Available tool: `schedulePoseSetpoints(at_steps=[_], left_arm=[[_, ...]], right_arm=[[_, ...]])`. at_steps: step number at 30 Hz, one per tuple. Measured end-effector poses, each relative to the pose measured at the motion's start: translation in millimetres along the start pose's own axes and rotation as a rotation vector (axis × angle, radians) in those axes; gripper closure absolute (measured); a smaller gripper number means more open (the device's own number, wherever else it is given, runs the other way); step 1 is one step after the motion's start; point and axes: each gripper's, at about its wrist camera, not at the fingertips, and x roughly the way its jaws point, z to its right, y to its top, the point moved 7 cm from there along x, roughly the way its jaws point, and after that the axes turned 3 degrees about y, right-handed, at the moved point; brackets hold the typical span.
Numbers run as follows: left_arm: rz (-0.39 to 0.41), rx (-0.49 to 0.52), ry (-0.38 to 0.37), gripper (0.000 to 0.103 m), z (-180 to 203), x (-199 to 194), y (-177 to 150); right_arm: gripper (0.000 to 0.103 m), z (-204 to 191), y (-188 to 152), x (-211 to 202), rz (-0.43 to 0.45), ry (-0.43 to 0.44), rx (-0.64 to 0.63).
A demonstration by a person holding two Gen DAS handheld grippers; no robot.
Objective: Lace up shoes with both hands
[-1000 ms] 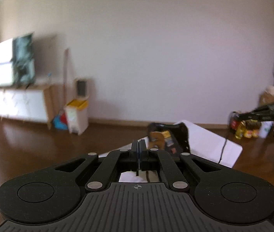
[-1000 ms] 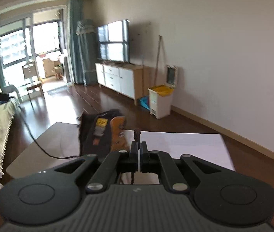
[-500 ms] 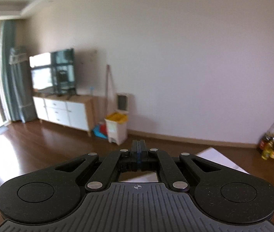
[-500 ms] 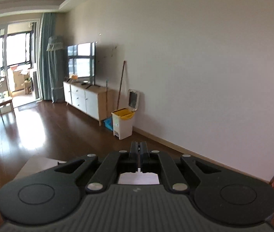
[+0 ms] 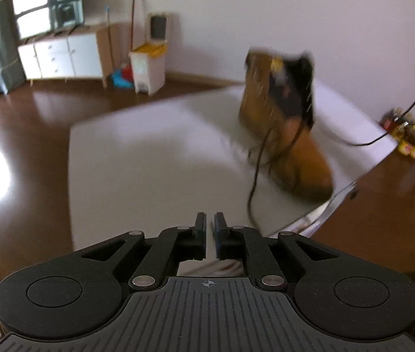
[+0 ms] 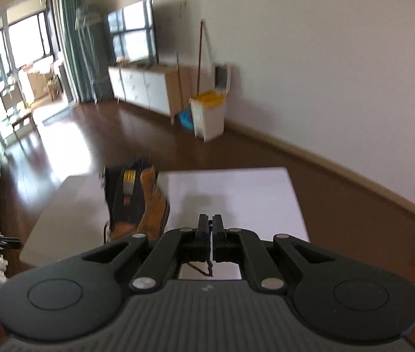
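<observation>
A living room with dark wood flooring, a pale wall and a white-fronted sideboard (image 6: 146,88) surrounds the low white rectangular table (image 5: 149,158) where the work sits.

The left gripper (image 5: 210,228) hangs over the near part of that table with its jaws just parted; they have just been opening, and nothing shows in the narrow gap. Beyond it and to the right, well apart, stands the tan leather ankle boot with a black tongue (image 5: 292,135), close to the table's right edge, toe toward the camera. A loose dark shoelace (image 5: 254,176) trails from its eyelets down across the tabletop toward the gripper; another dark strand runs off to the right.

The right gripper (image 6: 210,228) is closed, with a thin dark strand, probably a lace end, hanging below the jaws; whether the pads truly pinch it I cannot tell. In its view the boot stands just to the left.

Both views are smeared, so the lace is hard to locate. The likely failures: the left jaws closing beside the thin lace and missing it, or a pull on the lace tipping or dragging the boot off the nearby edge.
</observation>
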Motion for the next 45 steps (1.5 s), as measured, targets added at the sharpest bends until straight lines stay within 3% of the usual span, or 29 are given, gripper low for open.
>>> schedulePoseSetpoints(at_steps=[3, 6, 7, 10, 15, 21, 22, 25, 28, 32, 40, 45], left_arm=[[-0.038, 0.006, 0.025, 0.092, 6.6, 28.5, -11.3], [-0.067, 0.079, 0.015, 0.086, 21.6, 38.7, -31.2], [-0.077, 0.11, 0.01, 0.079, 25.8, 41.8, -38.4], [-0.065, 0.018, -0.017, 0.076, 14.0, 46.3, -39.6], [-0.05, -0.047, -0.018, 0.076, 11.6, 63.6, -20.2], [-0.07, 0.014, 0.039, 0.079, 21.8, 80.1, -17.0], [-0.069, 0.026, 0.053, 0.081, 22.9, 81.5, -17.9], [-0.077, 0.066, 0.084, 0.101, 25.9, 81.6, -18.3], [-0.106, 0.041, 0.089, 0.102, 26.8, 81.3, -14.5], [-0.057, 0.015, 0.05, 0.102, 27.1, 46.2, -3.3], [0.045, 0.138, -0.021, 0.102, 64.2, -89.0, 18.8], [0.152, 0.159, -0.011, 0.102, 81.2, -139.2, 36.1]], right_arm=[[0.101, -11.1, -12.8, 18.4, -0.054, 0.013, -0.003], [0.101, -19.8, -20.1, 28.1, -0.089, 0.021, -0.014], [0.101, -21.4, -21.5, 30.3, -0.098, 0.022, -0.016], [0.101, -23.0, -25.6, 35.1, -0.12, 0.023, -0.013], [0.101, -23.4, -30.3, 43.3, -0.146, 0.027, -0.01], [0.101, -19.3, -26.8, 47.6, -0.155, 0.031, -0.009], [0.101, -19.4, -26.1, 47.8, -0.156, 0.033, -0.01], [0.101, -19.0, -25.0, 48.7, -0.157, 0.038, -0.009], [0.101, -17.7, -25.3, 50.1, -0.153, 0.046, 0.0], [0.101, -18.3, -21.9, 40.9, -0.119, 0.057, 0.01], [0.101, -17.2, -18.5, -19.4, -0.041, 0.078, 0.012], [0.101, -14.3, -18.3, -69.2, 0.065, 0.057, 0.05]])
